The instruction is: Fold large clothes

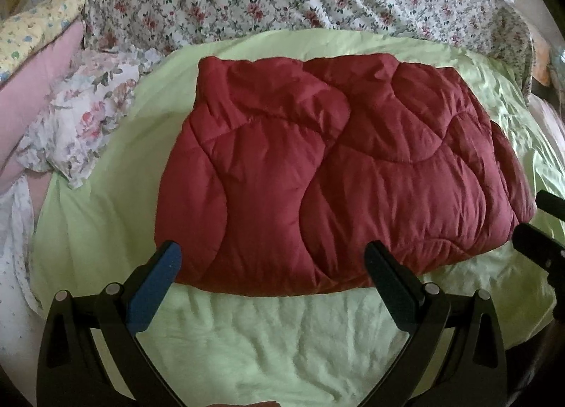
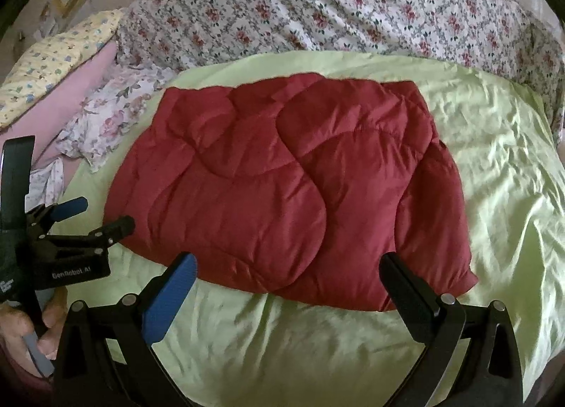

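A dark red quilted padded garment (image 1: pixel 335 173) lies folded into a thick rectangle on a light green sheet (image 1: pixel 268 340); it also shows in the right wrist view (image 2: pixel 282 188). My left gripper (image 1: pixel 272 258) is open and empty, its jaws wide apart just short of the garment's near edge. It also shows at the left of the right wrist view (image 2: pixel 102 212). My right gripper (image 2: pixel 289 269) is open and empty, its jaws wide apart at the garment's near edge. Its fingers (image 1: pixel 536 241) show at the right of the left wrist view.
A floral quilt (image 2: pixel 317 7) is heaped along the back of the bed. A floral pillow (image 2: pixel 106 124), a pink pillow (image 2: pixel 70 89) and a yellow patterned one (image 2: pixel 53 60) lie at the left. Bare green sheet lies in front and to the right (image 2: pixel 494 195).
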`<act>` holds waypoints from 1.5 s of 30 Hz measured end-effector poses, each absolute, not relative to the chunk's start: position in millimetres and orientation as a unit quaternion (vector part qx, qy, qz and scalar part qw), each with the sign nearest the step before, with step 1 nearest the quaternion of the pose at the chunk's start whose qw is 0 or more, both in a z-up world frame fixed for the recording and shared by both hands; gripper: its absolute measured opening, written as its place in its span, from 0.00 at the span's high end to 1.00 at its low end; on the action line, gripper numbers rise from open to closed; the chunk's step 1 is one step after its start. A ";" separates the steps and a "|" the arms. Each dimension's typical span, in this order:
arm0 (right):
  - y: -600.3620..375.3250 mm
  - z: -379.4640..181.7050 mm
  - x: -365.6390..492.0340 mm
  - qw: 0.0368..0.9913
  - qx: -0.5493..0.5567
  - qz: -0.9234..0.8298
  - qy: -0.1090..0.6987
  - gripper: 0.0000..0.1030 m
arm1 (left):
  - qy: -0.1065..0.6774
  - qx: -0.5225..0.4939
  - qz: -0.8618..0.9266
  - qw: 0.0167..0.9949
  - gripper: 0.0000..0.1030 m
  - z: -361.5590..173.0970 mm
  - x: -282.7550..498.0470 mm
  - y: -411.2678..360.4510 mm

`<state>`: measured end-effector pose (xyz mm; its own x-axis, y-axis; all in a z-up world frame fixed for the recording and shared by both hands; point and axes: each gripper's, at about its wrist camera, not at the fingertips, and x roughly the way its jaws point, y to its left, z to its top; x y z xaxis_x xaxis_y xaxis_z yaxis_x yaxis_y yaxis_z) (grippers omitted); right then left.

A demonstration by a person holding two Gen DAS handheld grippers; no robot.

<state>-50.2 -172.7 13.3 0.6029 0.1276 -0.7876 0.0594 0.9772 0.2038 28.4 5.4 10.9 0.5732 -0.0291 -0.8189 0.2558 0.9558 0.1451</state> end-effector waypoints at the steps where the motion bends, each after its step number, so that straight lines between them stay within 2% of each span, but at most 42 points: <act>1: -172.2 15.5 -50.3 0.890 0.104 0.020 0.443 0.00 | 0.454 0.124 -0.081 0.879 0.00 12.2 27.2 4.5; 14: -173.9 30.7 -48.9 0.898 0.104 0.023 0.427 0.00 | 0.445 0.125 -0.075 0.884 0.00 19.1 29.4 5.6; 45: -179.7 18.4 -35.3 0.890 0.107 0.027 0.443 0.00 | 0.443 0.129 -0.072 0.884 0.00 15.2 41.5 3.8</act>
<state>-35.3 -179.7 18.4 0.6054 0.1433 -0.7829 0.0466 0.9756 0.2146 41.5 3.8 15.2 0.5969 -0.0129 -0.8022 0.2414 0.9564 0.1642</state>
